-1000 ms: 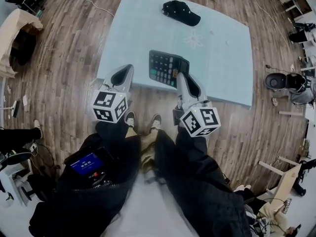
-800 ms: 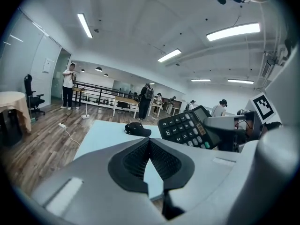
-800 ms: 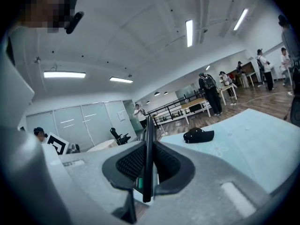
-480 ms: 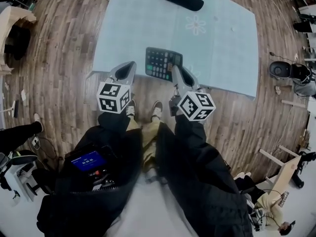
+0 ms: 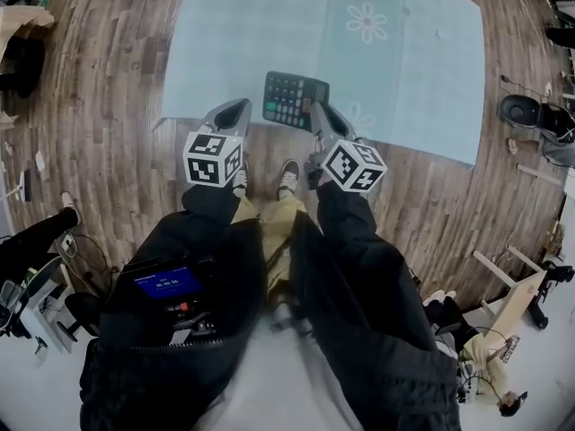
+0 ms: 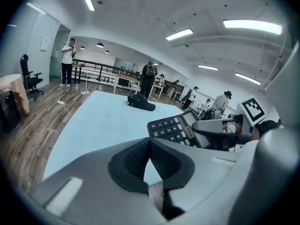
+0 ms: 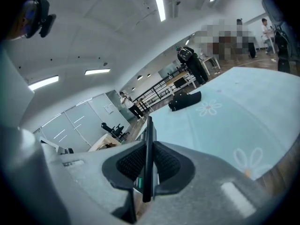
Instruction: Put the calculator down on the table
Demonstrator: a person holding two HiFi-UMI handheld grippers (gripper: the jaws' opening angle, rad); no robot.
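A dark calculator [image 5: 292,100] with grey keys hangs over the near edge of the pale blue table [image 5: 225,43]. My right gripper [image 5: 317,115] is shut on its right side. In the right gripper view the calculator [image 7: 148,125] stands edge-on, pinched between the ribbed pads. In the left gripper view the calculator [image 6: 174,127] shows keys-up just right of centre. My left gripper [image 5: 235,113] is beside it on the left, also at the near edge. Its pads [image 6: 136,157] meet at the tips, and the left gripper [image 6: 149,143] holds nothing.
A black cap [image 6: 140,102] lies at the table's far end, also in the right gripper view [image 7: 185,101]. The person's legs and shoes [image 5: 287,176] stand on the wooden floor just before the table. People [image 6: 150,76] stand far off, with chairs and gear around the room's edges.
Both grippers have sunk toward the table's near edge, the right one carrying the calculator along. The calculator now lies flatter and closer to the tabletop.
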